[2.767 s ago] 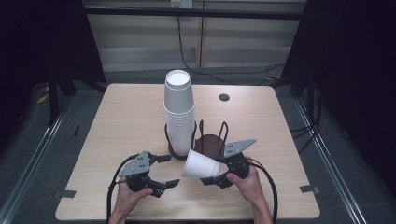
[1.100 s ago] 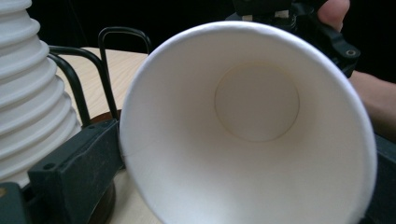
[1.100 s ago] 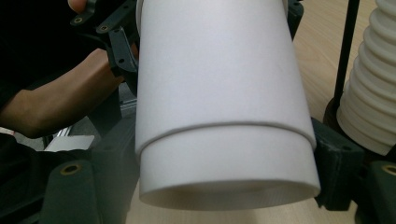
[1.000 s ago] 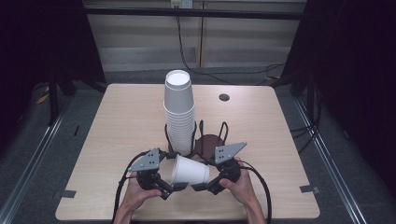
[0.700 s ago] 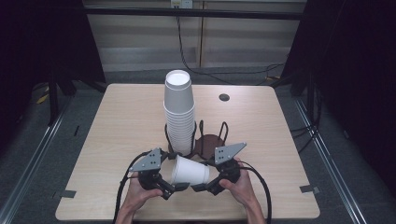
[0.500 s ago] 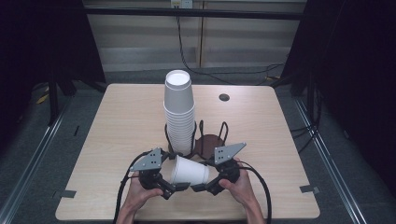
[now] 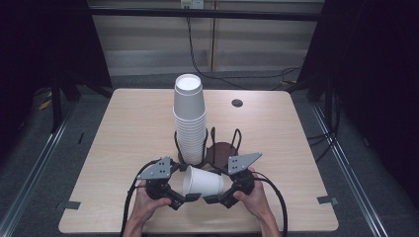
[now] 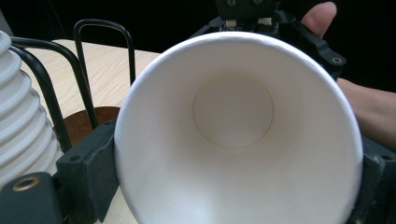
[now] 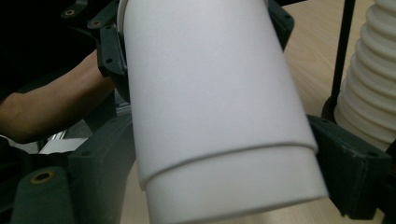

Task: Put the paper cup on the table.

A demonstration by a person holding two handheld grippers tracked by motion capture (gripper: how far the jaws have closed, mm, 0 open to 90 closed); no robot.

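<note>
A white paper cup point(image 7: 202, 181) lies on its side just above the table's near edge, between both grippers. Its mouth faces my left gripper point(image 7: 190, 188), so the left gripper view looks straight into the cup point(image 8: 233, 121). That gripper's jaws have just been closing, and its pads point(image 8: 91, 172) now sit against the rim on both sides. My right gripper point(image 7: 215, 190) is shut on the base end of the cup point(image 9: 210, 93), with a pad point(image 9: 348, 161) on each flank. A faint step line rings the cup near that end.
A tall stack of white cups point(image 7: 189, 118) stands in a black wire rack point(image 7: 222, 145) with a brown base, just behind the grippers. A small black disc point(image 7: 237, 103) lies at the back right of the wooden table point(image 7: 123, 128).
The left gripper has come in from the left to the cup's mouth and its jaws have closed onto the rim. The cup has swung from tilted to level. Over the last second both hands stayed still.
</note>
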